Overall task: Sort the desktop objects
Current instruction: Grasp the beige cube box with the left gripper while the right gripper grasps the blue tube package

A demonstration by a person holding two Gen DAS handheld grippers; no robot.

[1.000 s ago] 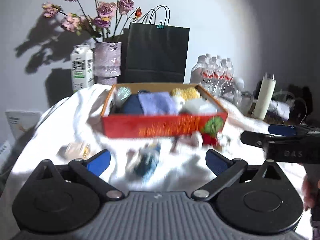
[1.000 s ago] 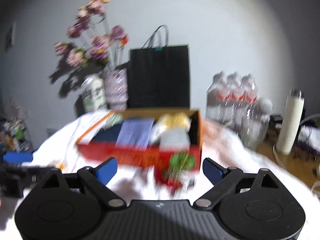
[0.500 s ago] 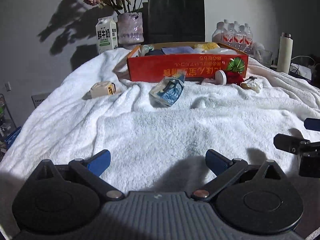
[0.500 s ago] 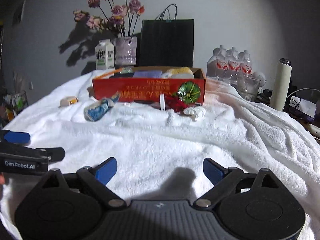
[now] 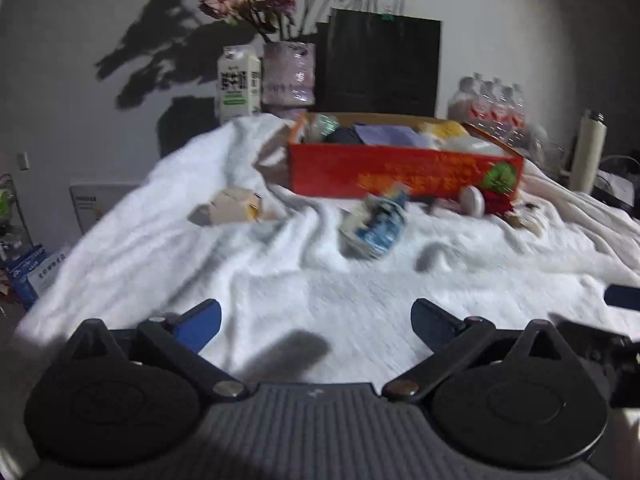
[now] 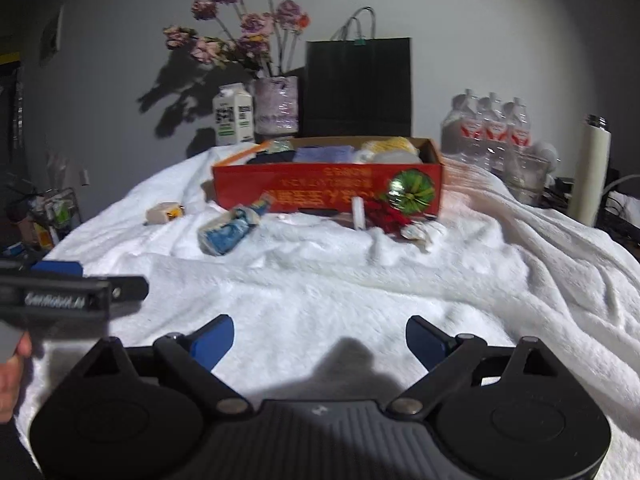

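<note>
We see a white blanket (image 6: 360, 288) over the whole work surface. At its far end sits the red cardboard box (image 6: 320, 192), already holding folded cloths and a yellow item. Loose things lie on the blanket just in front of the box: a crumpled blue-and-white packet (image 6: 230, 232) toward the left, a small beige box (image 6: 162, 213) further left, a white tube (image 6: 358, 212) standing against the box front, and a crumpled white wrapper (image 6: 418, 232) at the right corner.

Left gripper (image 5: 316, 316): blue pads spread wide, nothing between them, low over the near blanket. The packet (image 5: 376, 224) lies well ahead of it, slightly right of centre. Right gripper (image 6: 320, 340): likewise spread and empty, well short of every loose item.

The left wrist view is motion-blurred; print on the packet and box is unreadable. We cannot identify the red thing beside the tube. Each gripper shows only partly at the other view's edge.
</note>
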